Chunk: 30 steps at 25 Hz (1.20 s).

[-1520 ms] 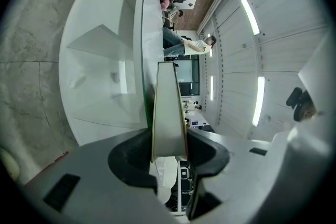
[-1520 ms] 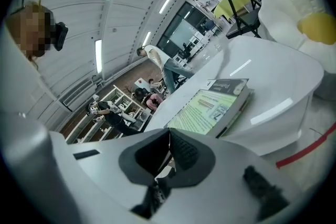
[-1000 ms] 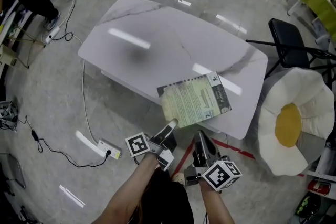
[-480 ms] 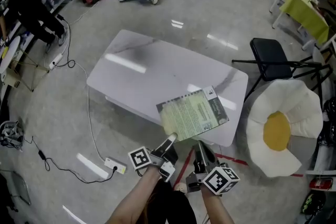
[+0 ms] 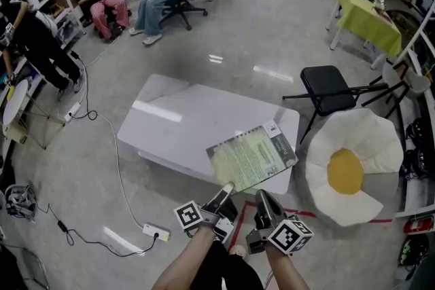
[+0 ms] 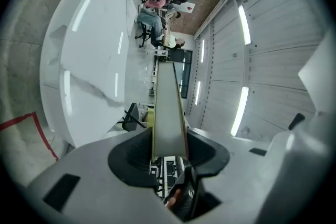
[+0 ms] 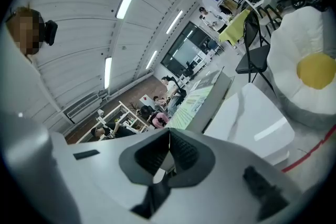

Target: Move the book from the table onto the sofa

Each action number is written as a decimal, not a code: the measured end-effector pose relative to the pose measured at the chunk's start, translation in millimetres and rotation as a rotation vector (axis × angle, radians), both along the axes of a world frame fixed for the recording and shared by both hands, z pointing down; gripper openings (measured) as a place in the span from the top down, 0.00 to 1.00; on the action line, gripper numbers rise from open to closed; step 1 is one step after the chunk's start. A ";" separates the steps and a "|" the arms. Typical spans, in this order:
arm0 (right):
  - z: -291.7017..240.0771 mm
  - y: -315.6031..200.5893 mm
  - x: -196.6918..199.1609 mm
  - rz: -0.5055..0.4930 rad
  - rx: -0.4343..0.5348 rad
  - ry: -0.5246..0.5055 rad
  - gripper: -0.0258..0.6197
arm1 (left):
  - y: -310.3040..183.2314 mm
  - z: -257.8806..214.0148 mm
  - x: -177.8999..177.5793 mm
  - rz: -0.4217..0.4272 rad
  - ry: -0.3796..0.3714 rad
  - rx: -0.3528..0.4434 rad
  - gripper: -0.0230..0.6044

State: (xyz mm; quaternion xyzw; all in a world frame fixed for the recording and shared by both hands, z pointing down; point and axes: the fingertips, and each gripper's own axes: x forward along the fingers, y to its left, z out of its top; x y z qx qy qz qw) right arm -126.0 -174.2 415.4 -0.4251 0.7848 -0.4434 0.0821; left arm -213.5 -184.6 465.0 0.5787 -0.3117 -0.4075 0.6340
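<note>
Table [image 5: 170,125], white, glossy, on grey floor [image 5: 272,37]; egg-shaped sofa [image 5: 367,139] nearby

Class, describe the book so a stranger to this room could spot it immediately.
Find the white table mid-floor. Over its near right corner, beside the fried-egg cushion, the left gripper and right gripper hold the book. Nothing near it is thin, pale green and covered in print.
</note>
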 end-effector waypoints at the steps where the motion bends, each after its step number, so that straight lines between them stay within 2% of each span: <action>1: -10.2 2.5 3.4 0.010 0.007 -0.011 0.94 | 1.8 -9.3 3.9 0.011 -0.001 0.006 0.69; 8: -69.5 29.0 42.9 0.060 0.056 -0.012 0.94 | 21.5 -60.3 36.7 0.030 0.054 0.020 0.69; 14: -97.7 48.8 58.9 0.129 0.102 -0.033 0.94 | 41.0 -94.1 46.8 0.062 0.068 0.058 0.69; 20: -100.5 50.2 68.9 0.169 0.115 -0.018 0.94 | 38.1 -102.0 59.6 0.107 0.067 0.077 0.69; 26: -101.8 51.4 63.3 0.193 0.125 -0.017 0.94 | 35.0 -103.7 60.6 0.139 0.078 0.081 0.69; 30: -102.4 53.7 59.7 0.218 0.132 -0.018 0.94 | 35.4 -103.6 58.8 0.174 0.059 0.092 0.69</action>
